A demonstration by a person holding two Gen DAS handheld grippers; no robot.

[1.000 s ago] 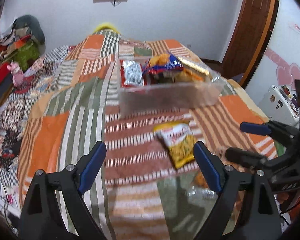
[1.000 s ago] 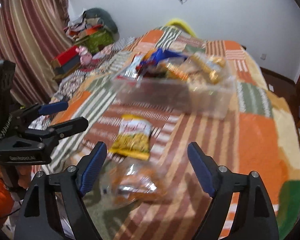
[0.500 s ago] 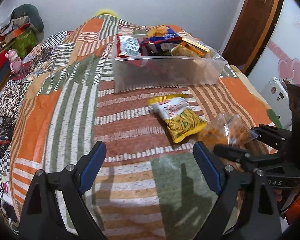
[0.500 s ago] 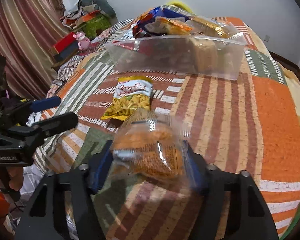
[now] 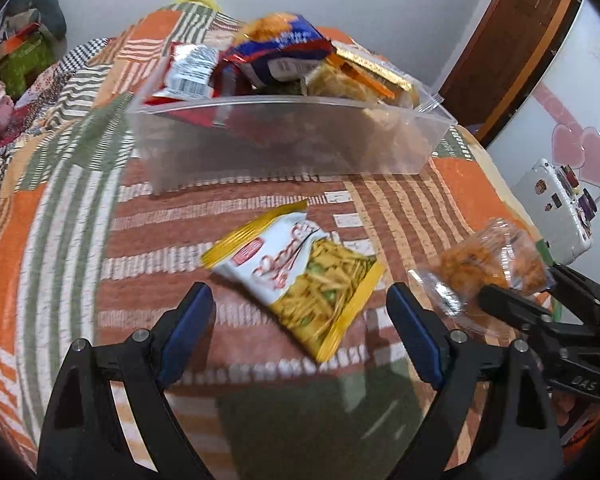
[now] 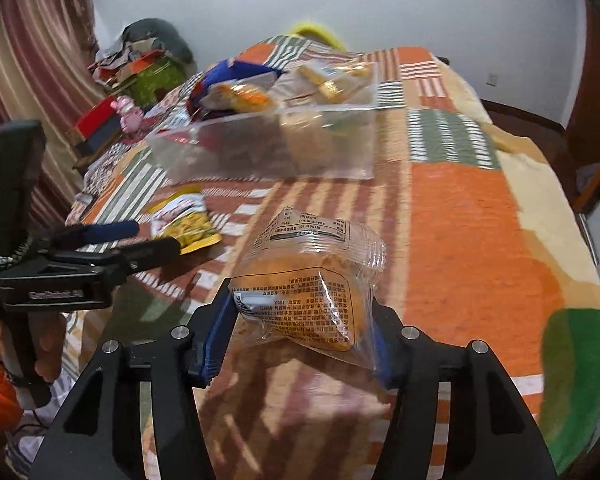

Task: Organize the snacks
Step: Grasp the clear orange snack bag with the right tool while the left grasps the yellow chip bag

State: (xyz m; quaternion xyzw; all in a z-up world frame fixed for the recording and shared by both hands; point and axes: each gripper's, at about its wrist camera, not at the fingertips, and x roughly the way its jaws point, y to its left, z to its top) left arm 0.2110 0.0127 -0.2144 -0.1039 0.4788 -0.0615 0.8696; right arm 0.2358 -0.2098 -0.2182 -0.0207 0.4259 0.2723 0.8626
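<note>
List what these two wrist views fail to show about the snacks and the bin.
- Clear bin, left wrist view: its lower contents are blurred behind the cloudy front wall.
- Clear orange snack bag, right wrist view: the print is too small to read; its lower right corner covers the right gripper finger there.
- Yellow snack packet, right wrist view: partly hidden behind the left gripper fingers.

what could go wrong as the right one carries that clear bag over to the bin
The right gripper pinches only the lower end of the clear snack bag, so the slick film might slip out. The plastic bin is already heaped above its rim, so the bag could slide off onto the bedspread.
</note>
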